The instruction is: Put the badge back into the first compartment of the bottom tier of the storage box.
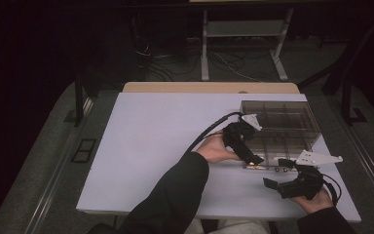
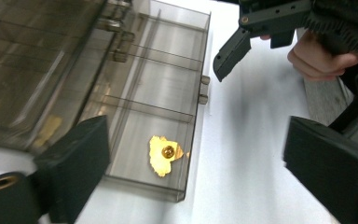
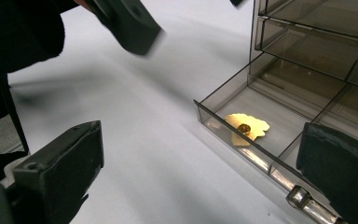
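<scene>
White table (image 1: 151, 146), smoked plastic drawer (image 2: 193, 116) open, gold pin (image 2: 164, 154) inside.

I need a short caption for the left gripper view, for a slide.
Open left gripper above a clear plastic box, with a gold pin lying in its end compartment.

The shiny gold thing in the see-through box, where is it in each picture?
High view: the gold piece is a small glint in the front row of the clear box, right of centre.
Left gripper view: low in the middle, lying flat in the end compartment.
Right gripper view: right of centre, in the corner compartment behind the front wall.
Shared landmark: the box's corner compartment beside the white table.
</scene>
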`<action>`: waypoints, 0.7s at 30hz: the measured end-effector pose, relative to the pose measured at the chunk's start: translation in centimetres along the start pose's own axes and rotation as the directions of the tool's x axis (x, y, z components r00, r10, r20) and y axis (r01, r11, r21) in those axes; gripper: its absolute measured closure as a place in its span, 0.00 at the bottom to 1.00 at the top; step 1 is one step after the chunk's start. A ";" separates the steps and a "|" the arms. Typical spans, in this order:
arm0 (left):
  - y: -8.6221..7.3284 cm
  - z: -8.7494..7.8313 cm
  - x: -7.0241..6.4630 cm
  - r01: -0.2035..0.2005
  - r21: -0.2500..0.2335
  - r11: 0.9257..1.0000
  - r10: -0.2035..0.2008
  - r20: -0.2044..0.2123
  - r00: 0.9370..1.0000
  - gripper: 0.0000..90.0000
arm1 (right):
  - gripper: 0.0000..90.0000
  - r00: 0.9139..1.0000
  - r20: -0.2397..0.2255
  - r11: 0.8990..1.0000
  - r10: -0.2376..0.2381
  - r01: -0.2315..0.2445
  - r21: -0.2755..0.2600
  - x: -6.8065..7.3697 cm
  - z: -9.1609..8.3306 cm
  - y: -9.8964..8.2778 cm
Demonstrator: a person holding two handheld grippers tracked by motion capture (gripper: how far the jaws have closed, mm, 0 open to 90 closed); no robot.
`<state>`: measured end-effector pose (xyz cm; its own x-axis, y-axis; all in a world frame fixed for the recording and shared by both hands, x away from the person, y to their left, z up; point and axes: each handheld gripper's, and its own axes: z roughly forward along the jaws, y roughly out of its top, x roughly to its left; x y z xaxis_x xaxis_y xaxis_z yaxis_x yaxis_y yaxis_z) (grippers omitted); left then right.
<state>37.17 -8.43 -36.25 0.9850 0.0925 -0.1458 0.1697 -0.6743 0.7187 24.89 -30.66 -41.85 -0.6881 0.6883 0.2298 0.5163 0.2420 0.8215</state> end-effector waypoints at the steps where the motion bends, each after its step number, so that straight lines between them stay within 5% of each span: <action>1: -0.2 -0.3 0.0 0.007 -0.003 1.000 -0.007 -0.009 1.000 0.02 | 0.00 1.000 0.001 1.000 -0.002 0.002 -0.001 0.0 0.0 0.0; 6: -1.1 -1.8 0.0 -0.003 -0.015 1.000 0.002 -0.068 0.998 0.00 | 0.00 1.000 0.003 1.000 -0.001 0.001 0.001 0.0 0.1 0.0; 21: -3.5 -5.6 -0.3 0.010 -0.038 0.999 -0.016 -0.148 0.989 0.00 | 0.00 1.000 0.006 1.000 -0.003 0.003 0.003 0.0 0.1 0.0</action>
<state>36.44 -2.02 -34.94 0.9760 0.2110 -0.0546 0.1810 -0.6452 0.7423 24.95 -30.59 -41.94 -0.6863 0.6919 0.2240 0.5159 0.2460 0.8206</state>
